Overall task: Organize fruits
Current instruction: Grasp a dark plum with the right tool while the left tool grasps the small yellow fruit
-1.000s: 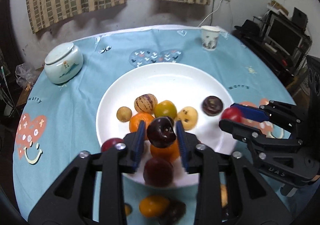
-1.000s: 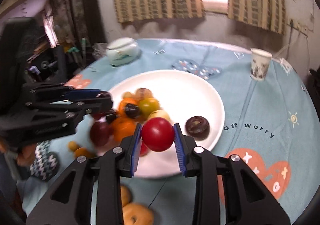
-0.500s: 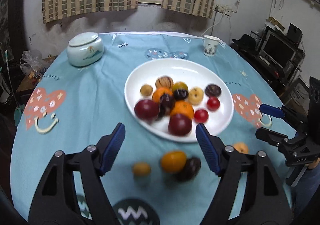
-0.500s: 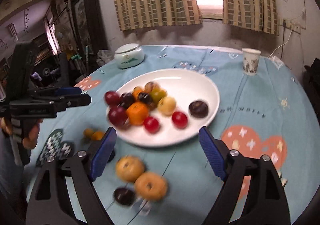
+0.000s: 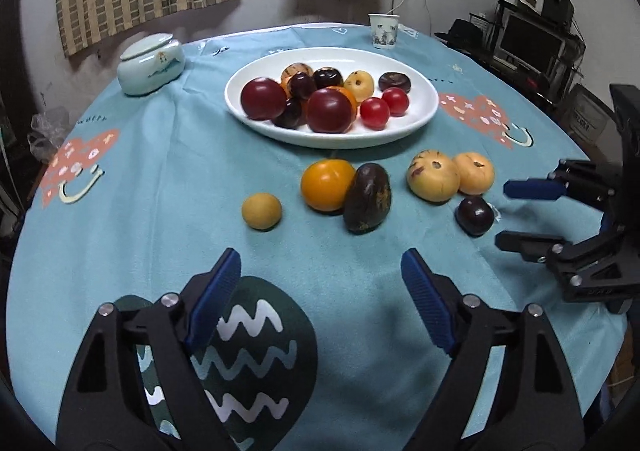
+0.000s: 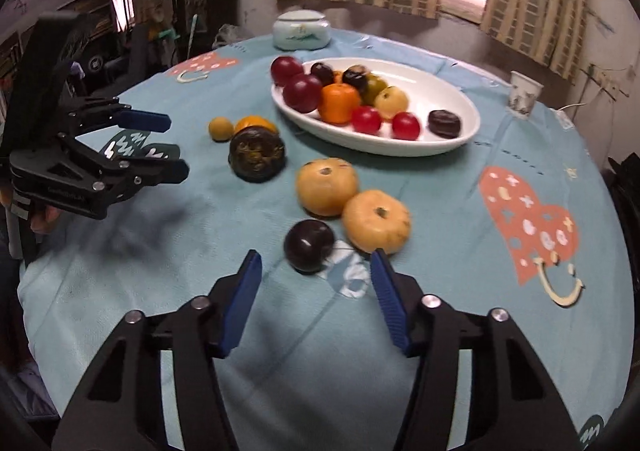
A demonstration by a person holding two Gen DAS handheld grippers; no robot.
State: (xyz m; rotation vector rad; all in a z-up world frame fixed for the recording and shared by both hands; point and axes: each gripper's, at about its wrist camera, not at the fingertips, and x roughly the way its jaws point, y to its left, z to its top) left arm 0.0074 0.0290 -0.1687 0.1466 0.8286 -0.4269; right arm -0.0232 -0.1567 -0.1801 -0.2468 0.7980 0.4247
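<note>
Meanwhile, both tongs hover empty above the blue tablecloth (image 5: 120,219): the left tongs (image 5: 320,299) still spreading wide, the right tongs (image 6: 316,291) narrowing with nothing between them. Just ahead of the right lies a dark plum (image 6: 309,245); farther off sits the white plate (image 5: 420,119) of fruit.

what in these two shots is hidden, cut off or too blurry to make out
- Orange fruit on the blue cloth: right wrist view, mostly hidden behind the dark green round fruit, itself blurred.
- Green fruit on the white oval plate: left wrist view, hidden behind piled fruit.
- Paper cup's print: too small in both views.
</note>
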